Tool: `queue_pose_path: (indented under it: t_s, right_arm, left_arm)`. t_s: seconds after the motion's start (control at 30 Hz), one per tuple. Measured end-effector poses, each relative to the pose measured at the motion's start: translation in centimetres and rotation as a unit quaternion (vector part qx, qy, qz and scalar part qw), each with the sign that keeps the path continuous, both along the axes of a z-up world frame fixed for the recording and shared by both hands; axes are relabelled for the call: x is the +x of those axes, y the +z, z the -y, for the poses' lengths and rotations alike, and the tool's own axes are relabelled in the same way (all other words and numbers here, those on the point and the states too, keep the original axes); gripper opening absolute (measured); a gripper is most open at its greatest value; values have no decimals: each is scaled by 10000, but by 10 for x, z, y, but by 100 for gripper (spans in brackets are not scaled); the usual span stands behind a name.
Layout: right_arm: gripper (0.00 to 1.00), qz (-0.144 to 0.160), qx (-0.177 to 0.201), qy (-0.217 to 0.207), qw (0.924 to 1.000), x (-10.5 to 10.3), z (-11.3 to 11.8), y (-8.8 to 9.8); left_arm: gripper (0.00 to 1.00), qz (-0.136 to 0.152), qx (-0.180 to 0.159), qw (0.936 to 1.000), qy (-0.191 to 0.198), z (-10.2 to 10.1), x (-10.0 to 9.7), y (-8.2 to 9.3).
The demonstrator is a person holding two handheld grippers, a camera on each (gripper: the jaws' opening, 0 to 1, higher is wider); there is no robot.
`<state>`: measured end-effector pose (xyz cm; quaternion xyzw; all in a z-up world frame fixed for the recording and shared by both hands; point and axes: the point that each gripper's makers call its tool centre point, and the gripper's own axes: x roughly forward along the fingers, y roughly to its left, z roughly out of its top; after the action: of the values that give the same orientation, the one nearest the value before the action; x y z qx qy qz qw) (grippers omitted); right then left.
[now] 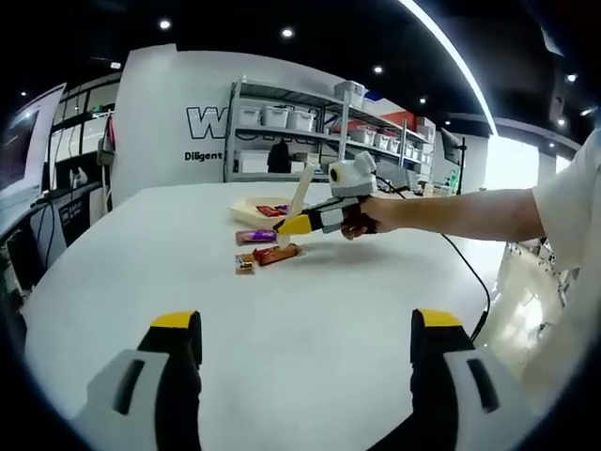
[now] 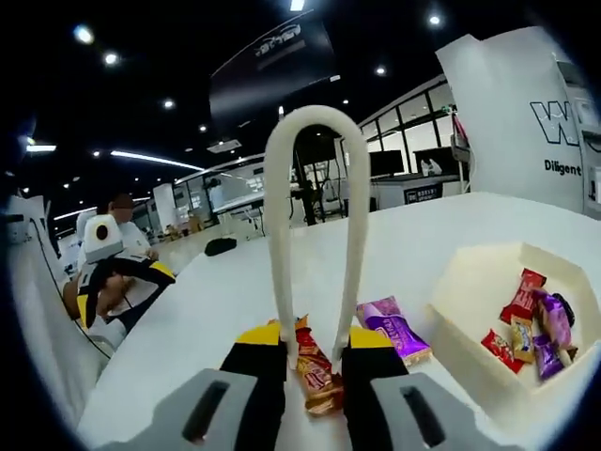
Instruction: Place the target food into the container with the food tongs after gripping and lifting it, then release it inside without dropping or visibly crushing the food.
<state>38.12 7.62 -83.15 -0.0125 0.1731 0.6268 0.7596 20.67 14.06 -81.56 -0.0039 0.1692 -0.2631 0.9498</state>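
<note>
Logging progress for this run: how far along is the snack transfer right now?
Partly done, it seems. Several wrapped snacks already lie in the cream container. The right tool holds the white tongs, standing over an orange-wrapped snack on the table; a grip isn't evident. The purple snack also lies outside. The left tool is open.

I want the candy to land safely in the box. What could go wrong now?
The right gripper squeezes the food tongs, which are closing over an orange-wrapped candy. Squeezing too hard could crush it. The purple candy lies right beside it, so a tong tip might nudge or catch it. The container stands off to one side, so a loose hold could drop the candy on the way.
</note>
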Motion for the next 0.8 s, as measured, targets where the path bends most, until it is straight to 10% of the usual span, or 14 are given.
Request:
queue_pose_path:
  t_s: [0.8]
  right_arm:
    - [17, 694, -348, 545, 9955, -17, -17, 4]
  left_arm:
    - [89, -1, 29, 10000, -49, 3, -5, 1]
